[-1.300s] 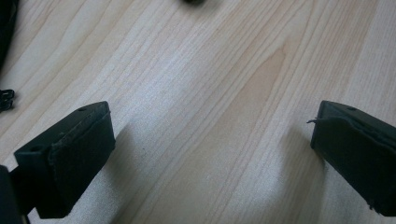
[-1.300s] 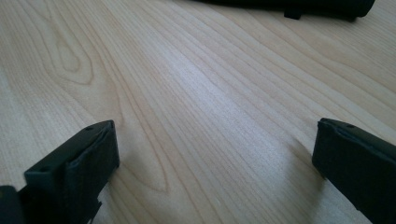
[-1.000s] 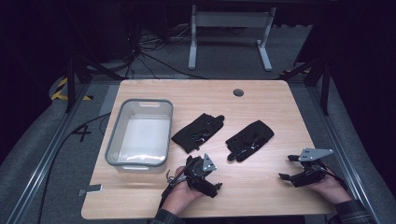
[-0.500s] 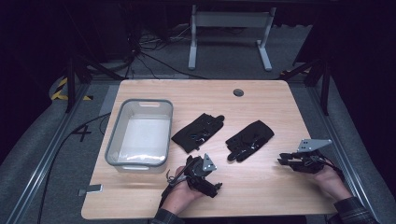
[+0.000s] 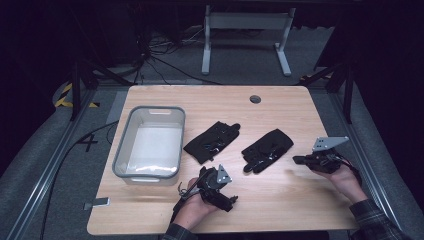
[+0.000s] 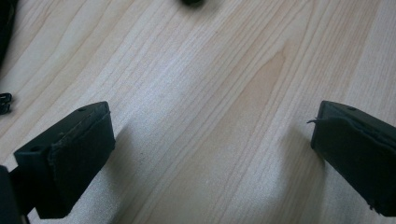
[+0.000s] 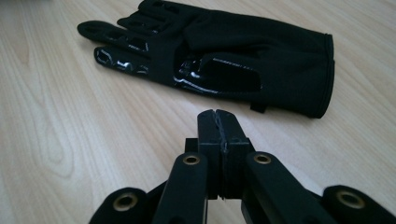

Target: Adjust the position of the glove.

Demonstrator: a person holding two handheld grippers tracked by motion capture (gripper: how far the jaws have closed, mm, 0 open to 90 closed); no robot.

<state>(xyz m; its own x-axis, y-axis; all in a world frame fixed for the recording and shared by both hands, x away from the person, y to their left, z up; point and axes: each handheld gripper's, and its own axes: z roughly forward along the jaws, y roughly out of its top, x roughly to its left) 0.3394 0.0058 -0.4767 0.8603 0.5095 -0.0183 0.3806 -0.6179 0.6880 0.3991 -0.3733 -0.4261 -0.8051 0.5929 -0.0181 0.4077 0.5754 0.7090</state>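
Note:
Two black gloves lie flat mid-table: one beside the bin, the other to its right. My right gripper is held in a hand at the table's right side and points left at the right glove, a short gap away. In the right gripper view its jaws have just closed together on nothing, with that glove lying just beyond the tips. My left gripper rests near the front edge, below the gloves. Its jaws stand wide open over bare wood.
A clear, grey-rimmed bin stands on the left part of the wooden table. A round cable hole sits near the far edge. A metal stand is on the floor behind the table.
My right gripper has risen off the table and moved away from the front edge toward the right glove, and its jaws have closed. The left gripper has stayed put.

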